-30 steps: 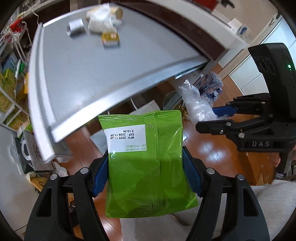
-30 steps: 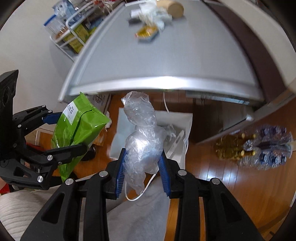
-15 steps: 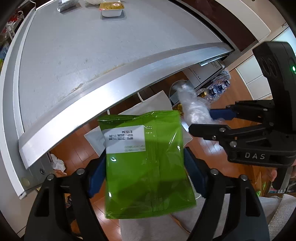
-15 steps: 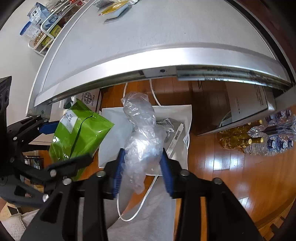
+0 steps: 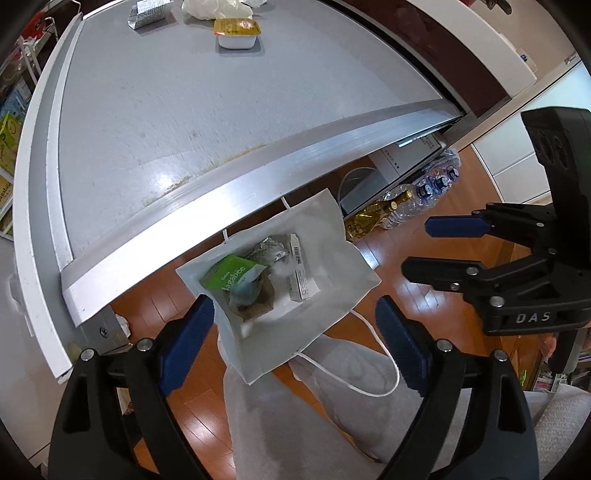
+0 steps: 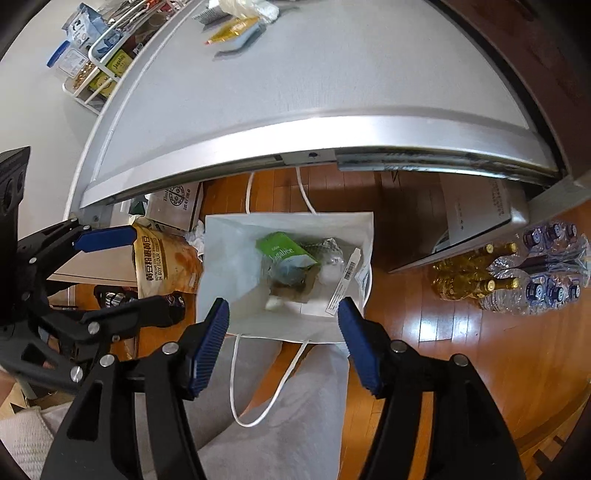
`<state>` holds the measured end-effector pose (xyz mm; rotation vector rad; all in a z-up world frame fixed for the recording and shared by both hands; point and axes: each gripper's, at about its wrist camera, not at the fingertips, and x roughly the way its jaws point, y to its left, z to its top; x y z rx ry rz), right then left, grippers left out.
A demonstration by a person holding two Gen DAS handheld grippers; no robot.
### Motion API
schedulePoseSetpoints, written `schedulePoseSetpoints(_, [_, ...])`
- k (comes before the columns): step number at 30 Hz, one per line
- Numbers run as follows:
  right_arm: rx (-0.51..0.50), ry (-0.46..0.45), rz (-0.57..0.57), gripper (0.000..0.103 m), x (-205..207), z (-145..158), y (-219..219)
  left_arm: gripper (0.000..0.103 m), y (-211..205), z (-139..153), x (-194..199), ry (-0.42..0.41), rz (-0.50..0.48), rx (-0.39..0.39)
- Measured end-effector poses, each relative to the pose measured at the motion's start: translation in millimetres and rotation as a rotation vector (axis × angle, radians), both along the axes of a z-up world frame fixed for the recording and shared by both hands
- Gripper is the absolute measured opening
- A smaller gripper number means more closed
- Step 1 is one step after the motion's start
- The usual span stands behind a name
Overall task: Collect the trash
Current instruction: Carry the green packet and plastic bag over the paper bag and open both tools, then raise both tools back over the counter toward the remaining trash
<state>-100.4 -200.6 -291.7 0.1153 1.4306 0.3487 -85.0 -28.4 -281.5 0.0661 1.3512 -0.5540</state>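
Note:
A white paper bag [image 5: 332,225] [image 6: 229,258] stands open on the wooden floor under the table edge. Inside lie the green snack packet [image 5: 231,273] [image 6: 282,251], clear plastic wrap [image 5: 267,251] [image 6: 330,254] and a white strip with a barcode [image 5: 301,271] [image 6: 345,280]. My left gripper [image 5: 293,330] is open and empty above the bag's near rim. My right gripper [image 6: 284,345] is open and empty above the bag too; it shows at the right of the left wrist view [image 5: 443,245].
The grey table [image 5: 166,110] [image 6: 295,74] holds a sauce tub [image 5: 236,33] [image 6: 231,35], foil wrapper [image 5: 147,13] and crumpled white bags [image 5: 218,7] at its far end. Bottles [image 6: 517,273] and a soy flour packet [image 6: 162,266] lie on the floor. My grey-trousered legs are below.
Both grippers opened. The green packet and the clear plastic wrap dropped from them into the white bag. Both cameras tilted down over the bag.

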Motion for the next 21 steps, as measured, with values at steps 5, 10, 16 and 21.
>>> schedulePoseSetpoints(5, [0.002, -0.006, -0.012, 0.062, -4, 9, -6, 0.090, -2, 2, -2, 0.008, -0.006, -0.006])
schedulePoseSetpoints(10, [0.015, 0.004, -0.021, 0.072, -8, 14, -7, 0.090, -3, 6, -6, 0.018, -0.011, -0.017])
schedulePoseSetpoints(16, [0.055, 0.023, -0.019, 0.079, -13, 26, -6, 0.090, 1, 17, -7, 0.026, -0.002, -0.045])
schedulePoseSetpoints(21, [0.066, -0.041, -0.008, 0.080, -12, 53, -4, 0.090, 3, 44, -9, -0.054, -0.020, -0.048])
